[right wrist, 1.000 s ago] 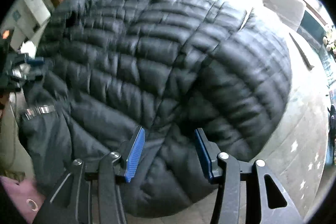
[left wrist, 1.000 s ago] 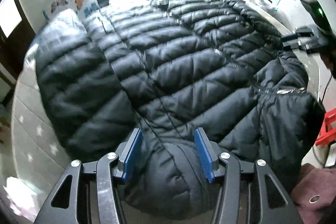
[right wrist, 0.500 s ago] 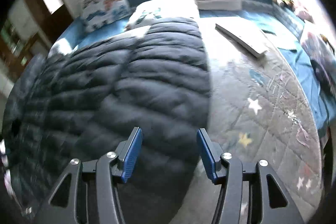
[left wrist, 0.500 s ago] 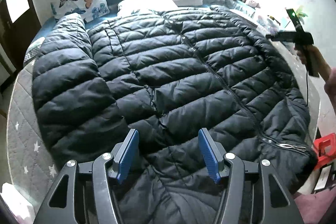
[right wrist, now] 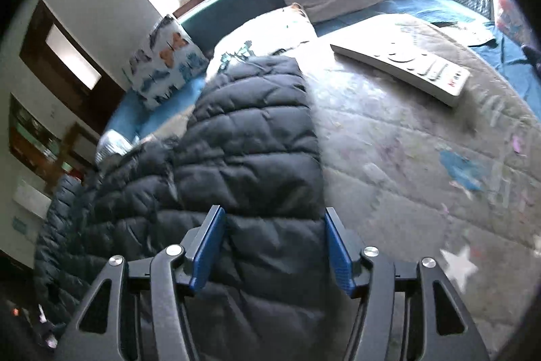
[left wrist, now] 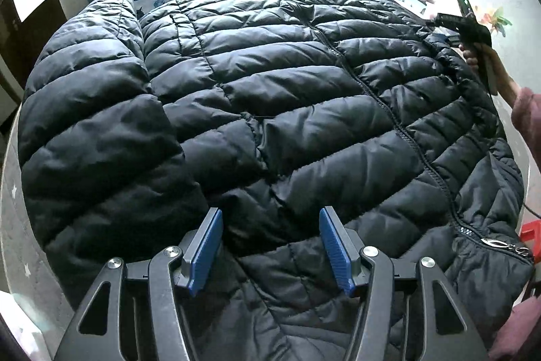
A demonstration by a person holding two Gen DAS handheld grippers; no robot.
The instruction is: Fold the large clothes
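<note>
Both views had changed from a second before: the left wrist camera, which earlier looked down on a bunched fold of the black puffer jacket (left wrist: 270, 97) between its pads, now showed the coat spread flat across the bed (right wrist: 422, 158), zipper (left wrist: 399, 120) running diagonally toward the near right corner. The right wrist camera had swung away from the jacket's body to its outer sleeve (right wrist: 250, 137), with bare grey quilt and a white remote control (right wrist: 405, 70) lying to the right. The left gripper (left wrist: 270, 246) had opened somewhat wider and stood released, its blue pads (left wrist: 206, 249) apart over the hem with no fabric pinched. The right gripper (right wrist: 274, 246) had just been opening as well; its jaws straddled the sleeve's near end, the cloth lying between them, not clamped. In the left view the right gripper (left wrist: 439, 19) appeared at the coat's far right edge, held in the person's hand (left wrist: 473, 54) with a pink sleeve cuff (left wrist: 527, 114) behind it.
</note>
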